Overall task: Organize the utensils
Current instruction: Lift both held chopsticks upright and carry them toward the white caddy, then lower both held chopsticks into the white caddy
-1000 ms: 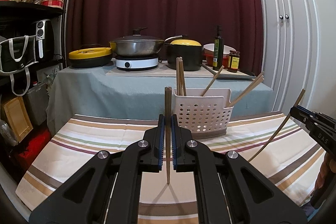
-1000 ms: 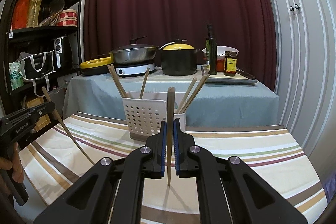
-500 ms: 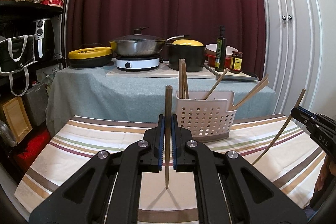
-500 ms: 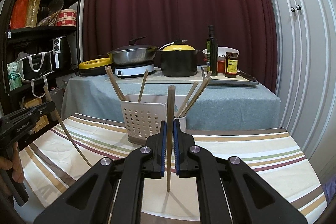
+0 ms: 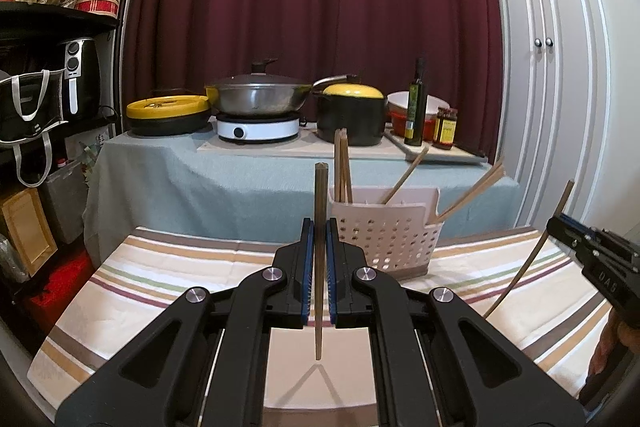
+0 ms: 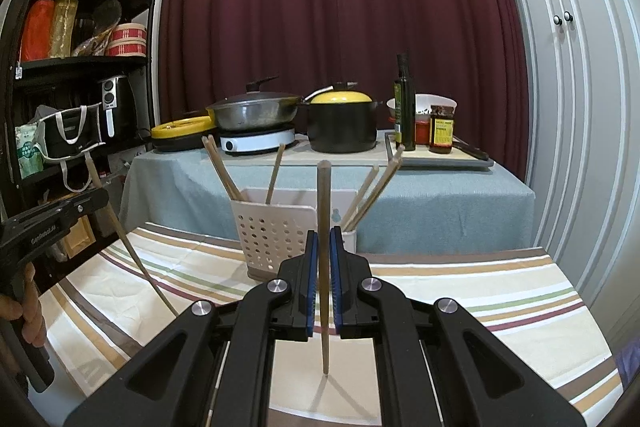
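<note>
Both tongs level: left tongs (image 5: 319,271) and right tongs (image 6: 324,277) each clench an upright chopstick (image 5: 319,227); bare striped desk (image 6: 460,275) below, basket (image 6: 276,227) at 12.

A home kitchen corner: a wok (image 5: 258,99) on a hob (image 5: 258,127), a yellow-lidded pot (image 5: 352,115), oil bottle (image 5: 415,103), sauce jars (image 5: 446,123), an air fryer (image 5: 78,75) on shelves (image 5: 60,15), white cupboard doors (image 5: 556,87).
</note>
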A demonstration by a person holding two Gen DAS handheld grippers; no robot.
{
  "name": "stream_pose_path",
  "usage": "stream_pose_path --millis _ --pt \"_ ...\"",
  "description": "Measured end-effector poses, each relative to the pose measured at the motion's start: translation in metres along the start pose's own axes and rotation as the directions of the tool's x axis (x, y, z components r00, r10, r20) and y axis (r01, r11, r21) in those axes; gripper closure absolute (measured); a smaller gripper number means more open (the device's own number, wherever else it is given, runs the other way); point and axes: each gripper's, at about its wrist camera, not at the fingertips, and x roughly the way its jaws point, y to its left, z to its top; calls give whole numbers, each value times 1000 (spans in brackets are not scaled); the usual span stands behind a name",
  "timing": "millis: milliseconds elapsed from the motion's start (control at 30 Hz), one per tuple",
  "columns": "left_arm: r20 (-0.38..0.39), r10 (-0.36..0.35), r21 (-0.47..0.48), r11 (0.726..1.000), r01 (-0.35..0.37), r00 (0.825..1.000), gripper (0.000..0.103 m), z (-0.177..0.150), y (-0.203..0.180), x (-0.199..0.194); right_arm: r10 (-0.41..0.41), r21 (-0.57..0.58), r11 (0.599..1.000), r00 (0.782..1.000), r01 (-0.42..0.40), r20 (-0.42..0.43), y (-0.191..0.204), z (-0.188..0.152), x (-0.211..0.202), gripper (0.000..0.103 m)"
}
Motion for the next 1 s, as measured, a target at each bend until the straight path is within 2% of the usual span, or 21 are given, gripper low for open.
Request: stream_pose_path --millis 300,600,1000 --pt "73 -54 1 999 54 996 97 40 -11 0 28 -23 999 995 -26 95 7 35 -7 96" --pt "159 -87 18 996 85 983 97 85 -20 11 41 -51 998 971 -30 235 8 85 -5 96" --pt "249 -112 31 994 108 962 97 137 -32 33 42 -44 999 956 -30 291 -2 118 29 96"
